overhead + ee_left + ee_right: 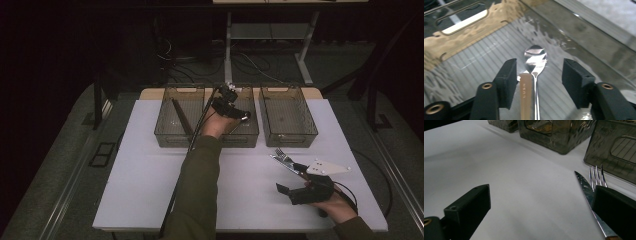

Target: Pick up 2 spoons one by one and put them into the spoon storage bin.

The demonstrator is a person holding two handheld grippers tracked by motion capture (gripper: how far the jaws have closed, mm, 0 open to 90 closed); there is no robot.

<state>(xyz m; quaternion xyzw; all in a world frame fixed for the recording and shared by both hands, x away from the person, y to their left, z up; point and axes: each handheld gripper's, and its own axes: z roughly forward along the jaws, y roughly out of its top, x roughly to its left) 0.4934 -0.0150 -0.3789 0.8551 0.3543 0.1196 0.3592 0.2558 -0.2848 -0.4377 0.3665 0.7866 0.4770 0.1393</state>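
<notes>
While our left gripper (537, 75) hangs inside the middle bin (248, 140), its jaws stand apart with a spoon (535, 60) lying between them on the ribbed floor. Neither pad touches the spoon; there is bare floor on each side of the bowl. A brown handle (525, 97) lies just beside the spoon's stem, parallel to it, close to one pad. The spoon's bowl points away from us toward the bin's far wall, where a slot handle is cut.

From the high view, we see our left hand (216, 125) reaching forward over the near wall of that bin, sleeve stretched across the white table (145, 180). Three bins sit in a row at the table's far edge: the left bin (165, 135) holds a long dark stick leaning along its floor, and the right bin (290, 137) stands to the other side.

Our right gripper (300, 181) rests low over the table near its right front corner, jaws spread wide and pinching nothing. A knife (586, 190) and a fork (596, 176) lie side by side on the table, touching or nearly so, tips toward the right bin. In the right gripper view one pad sits over the knife's blade; we cannot tell whether it touches.
</notes>
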